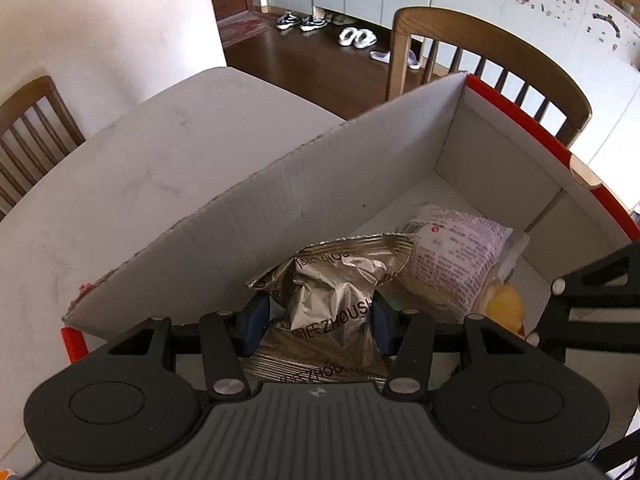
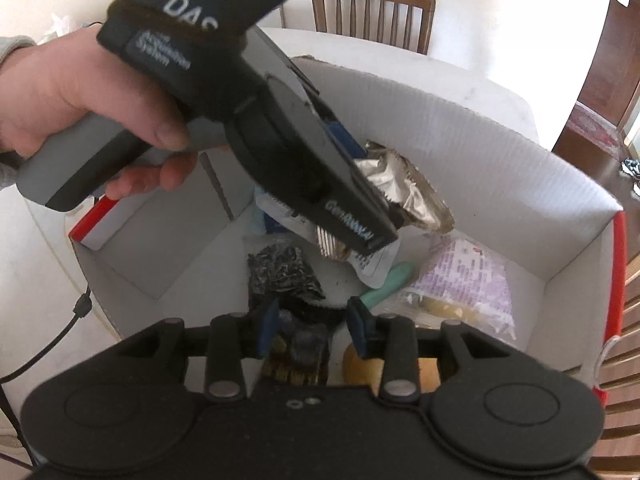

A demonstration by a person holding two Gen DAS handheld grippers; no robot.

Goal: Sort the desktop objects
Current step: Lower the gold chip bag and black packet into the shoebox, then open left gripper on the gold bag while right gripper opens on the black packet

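Note:
My left gripper (image 1: 320, 320) is shut on a crinkled silver snack bag (image 1: 332, 280) and holds it inside the white cardboard box (image 1: 280, 200). The right wrist view shows that gripper (image 2: 384, 200) from the side, gripped by a hand, with the silver bag (image 2: 408, 188) hanging above the box contents. My right gripper (image 2: 312, 324) is inside the box, shut on a dark blue and gold packet (image 2: 298, 356). A purple-printed bag (image 1: 456, 252) lies in the box, and it also shows in the right wrist view (image 2: 468, 276).
The box (image 2: 500, 152) has red outer edges and sits on a white table (image 1: 120, 184). It also holds a black crinkled packet (image 2: 280, 276), a mint-green object (image 2: 384, 288), a white pouch (image 2: 372, 264) and a yellow round item (image 1: 506, 304). Wooden chairs (image 1: 488, 64) stand around the table.

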